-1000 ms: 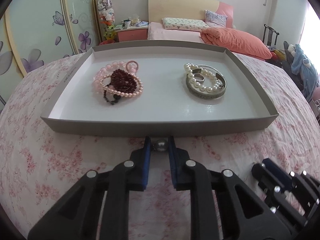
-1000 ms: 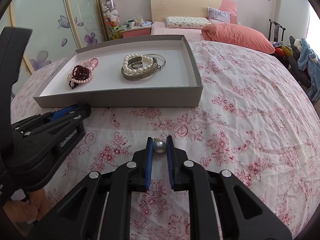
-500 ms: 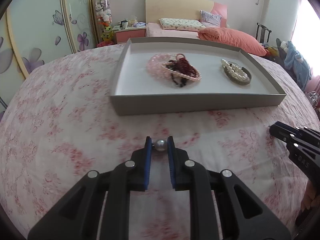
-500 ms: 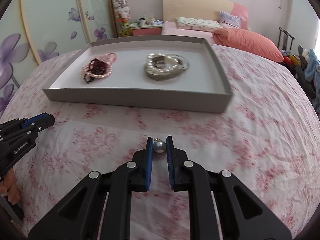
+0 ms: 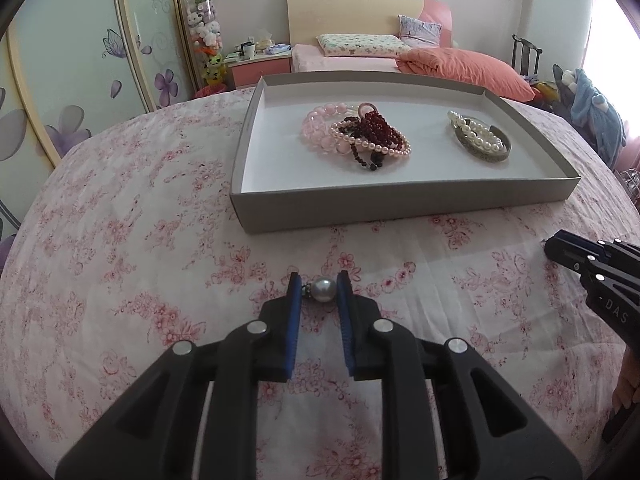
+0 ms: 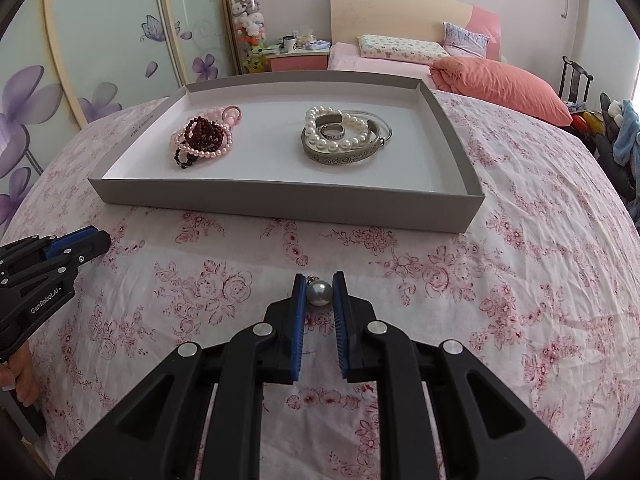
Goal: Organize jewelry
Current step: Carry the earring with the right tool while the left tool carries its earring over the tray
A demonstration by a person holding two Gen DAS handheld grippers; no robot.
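While in right gripper (image 6: 319, 280) — pearl (image 6: 319, 294) leftward-hooked

A home bedroom: a made bed (image 5: 360, 56) with pillows (image 5: 362, 45), a flower-painted wardrobe (image 5: 80, 80), and a nightstand (image 5: 260, 70).

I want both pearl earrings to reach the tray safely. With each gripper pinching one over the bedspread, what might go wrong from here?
1. Each pearl earring is round and pinched only at the tips of the left gripper and right gripper; it may squirt out.
2. A dropped one could hide in the busy floral bedspread.
3. The tray has a raised wall that low fingers might nudge.
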